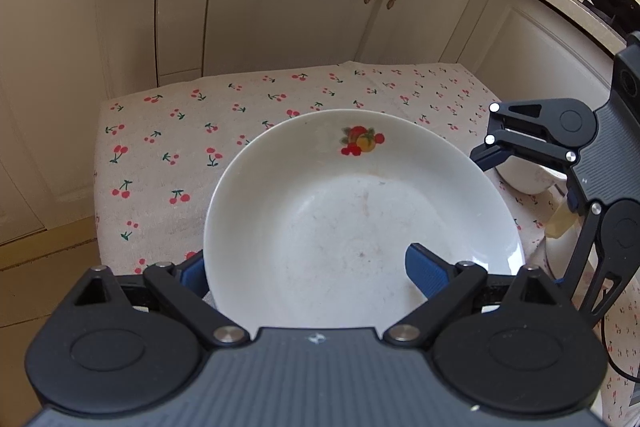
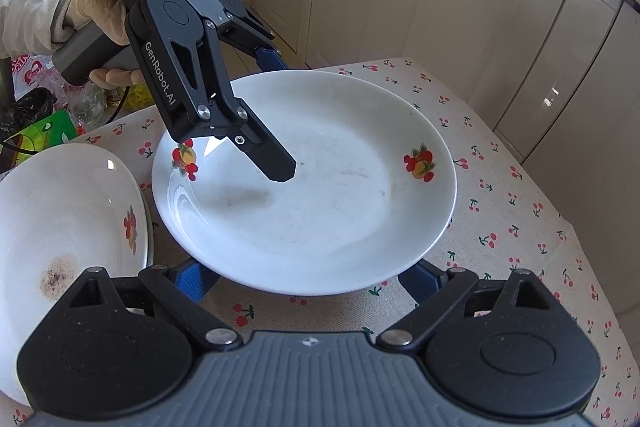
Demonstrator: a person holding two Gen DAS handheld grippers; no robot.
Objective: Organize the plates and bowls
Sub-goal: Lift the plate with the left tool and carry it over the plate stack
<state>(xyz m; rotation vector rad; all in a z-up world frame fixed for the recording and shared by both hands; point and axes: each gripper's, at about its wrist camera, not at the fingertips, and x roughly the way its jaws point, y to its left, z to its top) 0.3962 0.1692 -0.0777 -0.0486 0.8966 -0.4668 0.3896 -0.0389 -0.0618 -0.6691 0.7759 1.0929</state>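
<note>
The left gripper (image 2: 276, 115) pinches the rim of the white plate (image 2: 320, 195), which is lifted above the cherry tablecloth (image 2: 520, 227). The right gripper (image 2: 304, 279) is spread open under the plate. The plate looks stiff, glazed, slippery and breakable; its rim is the safest hold.

**Hidden and cut-off parts around the fruit-print plate**

The fruit-print plate (image 1: 360, 211) hides its near rim behind the left hand-held gripper (image 1: 304, 275), whose left finger goes under it. Right of the plate, a white bowl (image 1: 528, 179) sits mostly behind the right hand-held gripper (image 1: 520, 203). Left of the plate, a second plate (image 2: 60, 219) runs off the frame.
</note>
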